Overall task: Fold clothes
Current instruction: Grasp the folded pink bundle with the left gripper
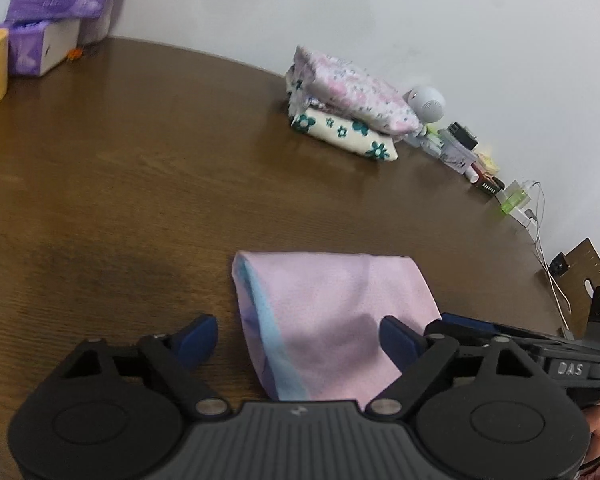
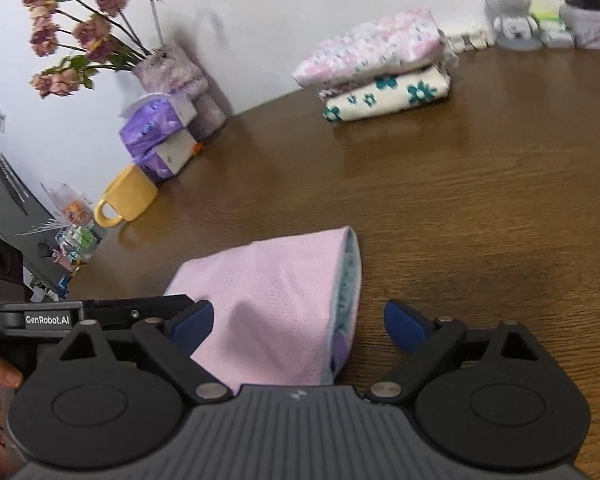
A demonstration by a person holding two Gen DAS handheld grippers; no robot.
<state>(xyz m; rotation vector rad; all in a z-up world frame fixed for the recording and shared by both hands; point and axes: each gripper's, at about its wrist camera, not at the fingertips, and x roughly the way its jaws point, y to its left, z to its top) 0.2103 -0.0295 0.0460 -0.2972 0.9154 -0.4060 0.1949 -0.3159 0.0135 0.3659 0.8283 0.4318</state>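
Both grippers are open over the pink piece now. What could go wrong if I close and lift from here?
1. The pink garment is already folded, so a pinch by the left gripper or right gripper may catch only the top layer and undo the fold.
2. Both grippers crowd the same end and could collide.
3. Carrying it to the folded stack risks toppling that pile.

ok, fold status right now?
Done: two folded floral pieces stacked by the wall. In hand: nothing gripped; the pink garment lies folded over on the table, left gripper and right gripper open around it. Left: finish it and stack it.
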